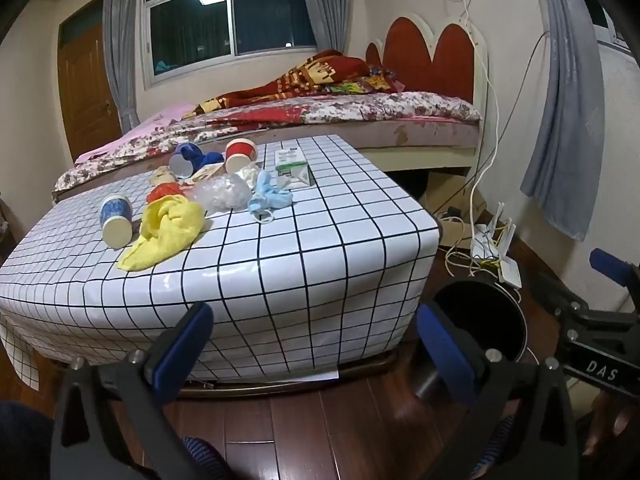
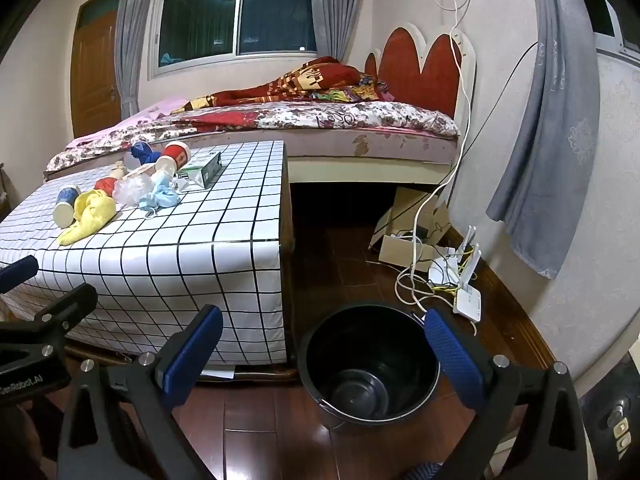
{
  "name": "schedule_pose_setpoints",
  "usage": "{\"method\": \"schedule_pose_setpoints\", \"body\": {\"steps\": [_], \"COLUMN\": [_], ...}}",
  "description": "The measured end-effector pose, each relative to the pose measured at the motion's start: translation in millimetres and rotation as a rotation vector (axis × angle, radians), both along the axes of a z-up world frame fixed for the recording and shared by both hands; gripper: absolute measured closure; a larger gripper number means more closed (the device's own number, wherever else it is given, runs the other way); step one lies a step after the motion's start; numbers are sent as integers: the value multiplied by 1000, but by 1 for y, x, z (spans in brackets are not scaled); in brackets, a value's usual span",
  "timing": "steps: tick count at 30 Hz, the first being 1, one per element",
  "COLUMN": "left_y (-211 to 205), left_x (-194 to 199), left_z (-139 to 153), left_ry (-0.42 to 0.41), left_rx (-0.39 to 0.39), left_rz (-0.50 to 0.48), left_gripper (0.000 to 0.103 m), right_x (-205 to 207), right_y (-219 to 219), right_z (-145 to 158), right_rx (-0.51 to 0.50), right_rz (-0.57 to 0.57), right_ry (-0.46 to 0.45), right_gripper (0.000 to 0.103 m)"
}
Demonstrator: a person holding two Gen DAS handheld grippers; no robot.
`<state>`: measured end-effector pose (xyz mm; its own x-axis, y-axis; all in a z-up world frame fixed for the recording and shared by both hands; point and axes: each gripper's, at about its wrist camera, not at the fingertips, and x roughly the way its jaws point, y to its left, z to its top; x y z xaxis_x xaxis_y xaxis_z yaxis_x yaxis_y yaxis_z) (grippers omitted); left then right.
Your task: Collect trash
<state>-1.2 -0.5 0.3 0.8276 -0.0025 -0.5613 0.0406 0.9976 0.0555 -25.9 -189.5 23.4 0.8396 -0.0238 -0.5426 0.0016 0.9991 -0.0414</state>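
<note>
The trash lies in a loose heap on the table point(image 1: 320, 240), toward its far left at about ten o'clock in both wrist views: a blue cup point(image 1: 116, 220) on its side nearest the left edge, a yellow cloth point(image 1: 168, 232) touching it on the right, a clear plastic wad point(image 1: 224, 192) and a blue mask point(image 1: 268, 198) toward the middle, and behind them a second blue cup point(image 1: 186, 162), a red cup point(image 1: 240, 154) and a small carton point(image 1: 294, 168), all tipped over or lying flat. The pieces touch or overlap, so picking from the heap's open near edge would likely disturb least. The black bin point(image 2: 370, 368) stands upright on the wooden floor just beside the table's near right corner, at about six o'clock in the right wrist view, its mouth up and nothing visible inside; that spot probably serves to keep the carry from tabletop to bin short. The left gripper point(image 1: 316, 344) hangs off the table's near side with jaws wide and nothing between them, aimed across the checked cover toward the heap. The right gripper point(image 2: 324, 354) has jaws equally wide and empty, and frames the bin's rim without touching it. Both are tilted downward, a pose that suits reaching onto the table. With the bin bare and every piece on the table, collection appears not yet begun. Beyond the table, at twelve o'clock, stands a bed point(image 1: 360, 112); cables point(image 2: 424, 276) lie on the floor at three o'clock, well apart from the bin.
</note>
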Motion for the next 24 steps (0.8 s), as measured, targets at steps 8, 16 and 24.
{"method": "schedule_pose_setpoints", "body": {"steps": [8,16,24], "left_y": [-2,-2,-1], "left_x": [4,4,1], "left_z": [-5,-5,-3], "left_ry": [7,8,9], "left_rx": [-2,-3,-1], "left_rz": [-5,-5,-2], "left_gripper": [1,1,1], "right_x": [0,0,1], "right_y": [0,0,0], "right_z": [-1,-1,-4], "right_rx": [-3,-4,-4], "right_rz": [-1,0,-2], "right_ry": [1,1,1], "right_gripper": [1,1,1]}}
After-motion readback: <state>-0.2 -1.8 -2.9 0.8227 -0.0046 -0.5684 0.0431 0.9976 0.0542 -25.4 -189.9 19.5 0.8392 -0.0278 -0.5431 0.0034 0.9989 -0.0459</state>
